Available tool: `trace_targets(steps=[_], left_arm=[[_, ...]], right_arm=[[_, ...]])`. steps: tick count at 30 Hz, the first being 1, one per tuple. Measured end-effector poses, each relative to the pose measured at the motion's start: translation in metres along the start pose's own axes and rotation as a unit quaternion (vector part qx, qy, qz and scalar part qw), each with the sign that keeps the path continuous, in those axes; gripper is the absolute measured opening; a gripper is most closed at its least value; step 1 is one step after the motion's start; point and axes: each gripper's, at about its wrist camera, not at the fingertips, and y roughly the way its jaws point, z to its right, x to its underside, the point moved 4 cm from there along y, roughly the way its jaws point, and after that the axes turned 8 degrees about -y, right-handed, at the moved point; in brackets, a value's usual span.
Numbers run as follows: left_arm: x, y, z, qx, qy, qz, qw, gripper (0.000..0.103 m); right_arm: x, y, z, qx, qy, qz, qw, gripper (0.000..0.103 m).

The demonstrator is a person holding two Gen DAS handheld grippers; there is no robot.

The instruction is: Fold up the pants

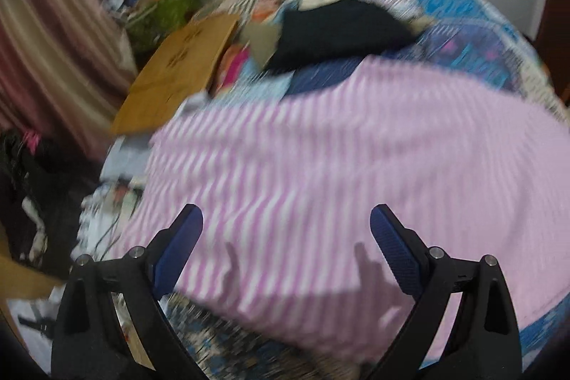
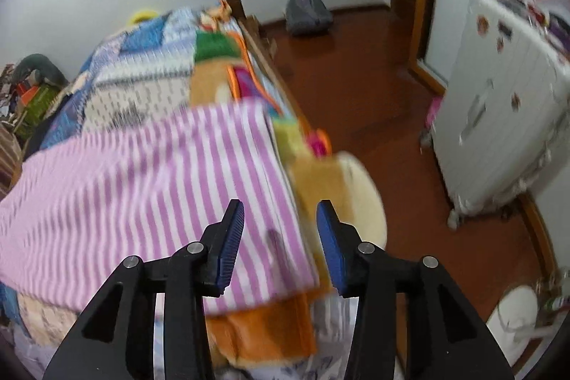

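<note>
Pants (image 1: pixel 320 166), pink and white striped, lie spread flat across the bed and fill the centre and right of the left wrist view. Both views are blurred, so seams and edges of the cloth cannot be read closely.

Left gripper (image 1: pixel 286 219) sits at the bottom of its frame, above the near part of the pants. Its fingers (image 1: pixel 180 248) stand wide apart and hold nothing; their shadows fall on the striped cloth between them.

Right gripper (image 2: pixel 280 219) sits at the bottom centre of its frame, over the right-hand edge of the pants (image 2: pixel 160 184). Its fingers (image 2: pixel 229 244) are parted, less widely than the left pair, and grip nothing. Whether the tips touch the cloth cannot be told.

Bed cover: a patchwork quilt (image 1: pixel 463 34) in blue and purple shows beyond the pants, upper right of the left wrist view. A dark garment (image 1: pixel 338 31) lies on it above the pants, near the top centre. A cardboard sheet (image 1: pixel 181 70) lies to the upper left of the pants, beside a striped curtain (image 1: pixel 46 41) at the left edge.

In the right wrist view an orange cloth (image 2: pixel 270 330) shows under the pants' lower edge. Red-brown floor (image 2: pixel 374 95) and a white cabinet (image 2: pixel 498 130) occupy the right half.
</note>
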Motion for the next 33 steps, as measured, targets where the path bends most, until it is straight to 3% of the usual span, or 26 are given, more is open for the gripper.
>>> trace_targets(steps=[6, 12, 16, 19, 21, 22, 28, 33], left_arm=[[-0.05, 0.017, 0.071, 0.047, 0.018, 0.004, 0.9987, 0.096], [-0.075, 0.055, 0.135, 0.06, 0.052, -0.014, 0.9968, 0.096], [-0.077, 0.088, 0.16, 0.045, 0.081, -0.032, 0.9952, 0.096], [-0.076, 0.099, 0.165, 0.042, 0.081, -0.028, 0.9955, 0.097], [-0.077, 0.103, 0.163, 0.048, 0.07, -0.031, 0.9959, 0.097], [-0.077, 0.103, 0.161, 0.051, 0.064, -0.033, 0.9961, 0.097], [-0.076, 0.105, 0.161, 0.035, 0.059, -0.022, 0.9974, 0.097], [-0.081, 0.112, 0.159, -0.011, 0.065, -0.001, 0.9978, 0.097]], right_arm=[[-0.048, 0.029, -0.013, -0.026, -0.027, 0.021, 0.999, 0.039], [-0.062, 0.092, -0.014, -0.02, -0.044, -0.023, 0.999, 0.039], [-0.058, 0.122, -0.006, -0.025, -0.042, -0.051, 0.998, 0.039], [-0.052, 0.128, -0.007, -0.045, -0.04, -0.051, 0.997, 0.039], [-0.051, 0.126, -0.01, -0.058, -0.045, -0.039, 0.997, 0.023], [-0.052, 0.126, -0.01, -0.057, -0.047, -0.036, 0.997, 0.01], [-0.066, 0.111, -0.02, -0.013, -0.099, 0.021, 0.995, 0.006], [-0.075, 0.117, -0.014, 0.015, -0.103, 0.024, 0.994, 0.005]])
